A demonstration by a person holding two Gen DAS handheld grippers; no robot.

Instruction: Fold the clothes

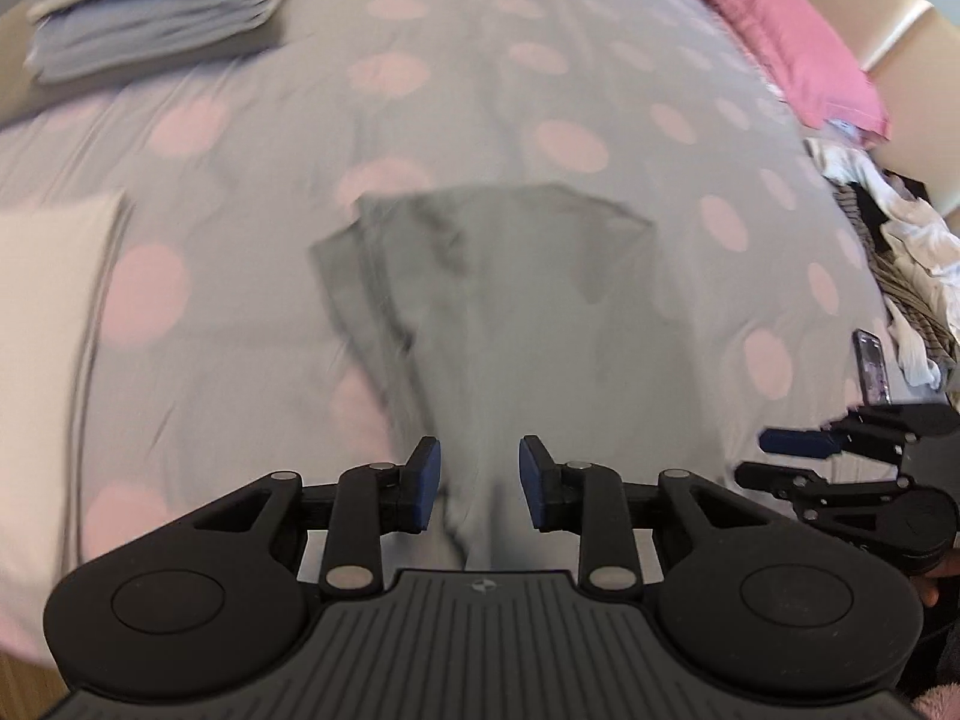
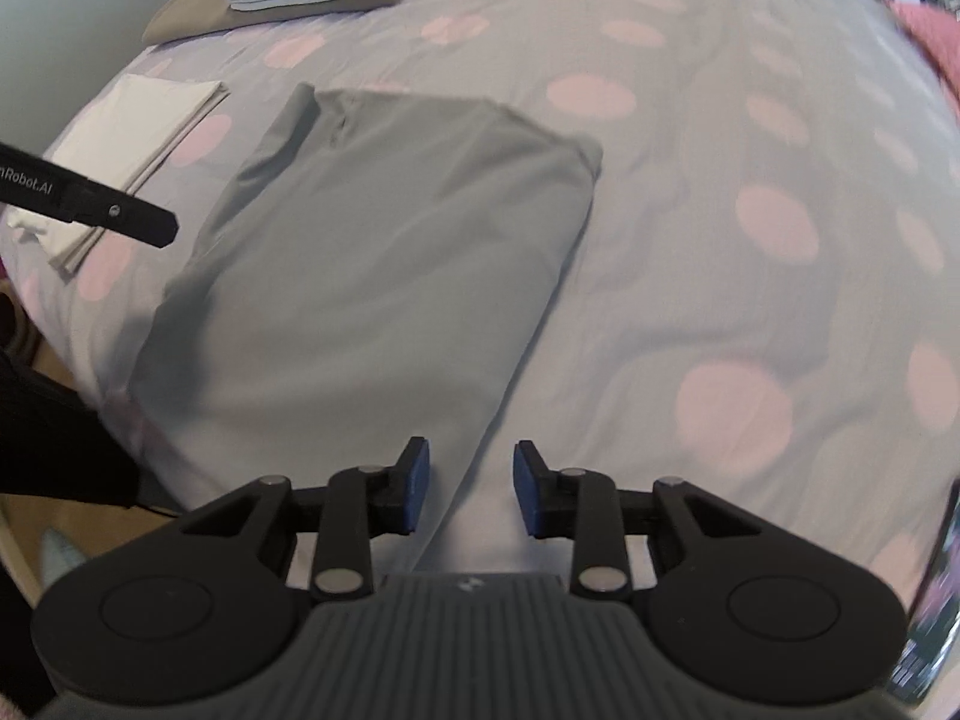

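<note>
Grey folded garment (image 2: 372,276) lies flat, spotted bedspread (image 2: 720,252) bare rightward.

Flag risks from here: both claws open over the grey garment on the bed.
1. The grey garment lies folded, but its near edge runs between the pads of the open right claw; a swipe could snag it and undo the fold.
2. The left claw view is blurred, so a regrasp there may miss.
3. A phone lies on the bedspread near the unfolded clothes pile; it could get knocked.
</note>
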